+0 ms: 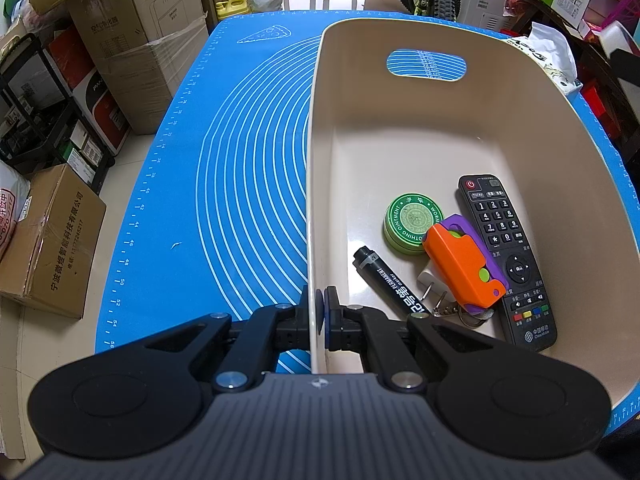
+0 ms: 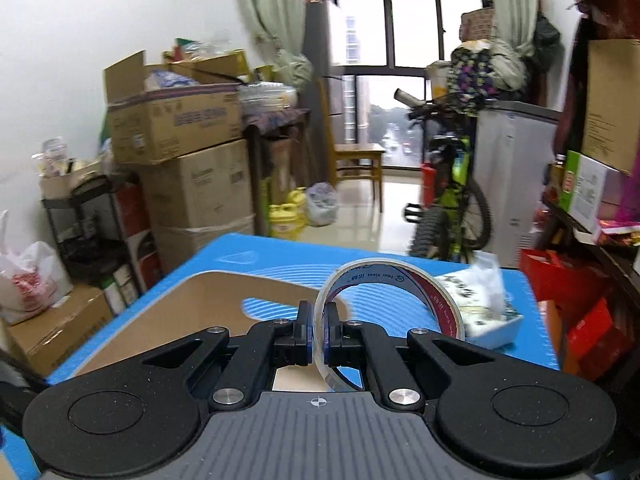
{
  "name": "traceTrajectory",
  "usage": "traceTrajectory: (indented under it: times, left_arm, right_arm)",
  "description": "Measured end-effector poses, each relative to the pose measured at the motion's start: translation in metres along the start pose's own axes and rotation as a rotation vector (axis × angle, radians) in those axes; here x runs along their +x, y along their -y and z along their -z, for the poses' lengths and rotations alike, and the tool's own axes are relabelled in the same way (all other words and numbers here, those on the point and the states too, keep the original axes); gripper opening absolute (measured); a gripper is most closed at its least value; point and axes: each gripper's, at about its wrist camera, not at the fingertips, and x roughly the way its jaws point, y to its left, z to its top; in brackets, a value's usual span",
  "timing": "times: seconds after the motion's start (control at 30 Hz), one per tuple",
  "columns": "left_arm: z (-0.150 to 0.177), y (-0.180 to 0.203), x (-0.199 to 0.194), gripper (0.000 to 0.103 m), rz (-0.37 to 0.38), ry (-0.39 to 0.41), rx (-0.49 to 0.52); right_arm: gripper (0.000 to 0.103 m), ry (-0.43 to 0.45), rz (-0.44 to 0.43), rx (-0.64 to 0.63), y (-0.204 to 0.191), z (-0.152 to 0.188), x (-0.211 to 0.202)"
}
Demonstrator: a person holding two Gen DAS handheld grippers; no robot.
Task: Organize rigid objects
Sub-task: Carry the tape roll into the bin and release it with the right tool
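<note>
A beige plastic bin [image 1: 400, 128] stands on the blue mat [image 1: 224, 184]. My left gripper [image 1: 319, 312] is shut on the bin's left wall, one finger outside and one inside. In the bin lie a black remote [image 1: 504, 256], a green round tin [image 1: 410, 224], an orange and purple toy [image 1: 464, 264], a black marker [image 1: 390, 280], a white plug [image 1: 430, 280] and some keys [image 1: 460, 312]. In the right wrist view my right gripper [image 2: 318, 330] is shut on a roll of clear tape [image 2: 408, 288], held above the mat with the bin [image 2: 208, 300] below and to the left.
A white tissue pack [image 2: 484, 308] lies on the mat's far right corner. Cardboard boxes [image 1: 132, 40] and a black shelf stand left of the table. A bicycle [image 2: 448, 200], yellow jugs [image 2: 286, 216] and a wooden chair [image 2: 356, 160] stand beyond the far edge.
</note>
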Motion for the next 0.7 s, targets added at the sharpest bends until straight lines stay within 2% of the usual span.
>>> traceTrajectory:
  times: [0.33, 0.7]
  left_arm:
    - [0.0, 0.0, 0.0, 0.005, 0.001, 0.0, -0.001]
    - [0.0, 0.0, 0.0, 0.005, 0.0, 0.0, -0.001]
  right_arm:
    - [0.016, -0.088, -0.111, -0.118, -0.066, 0.015, 0.014]
    - [0.016, -0.315, -0.159, -0.207, -0.101, 0.049, 0.045]
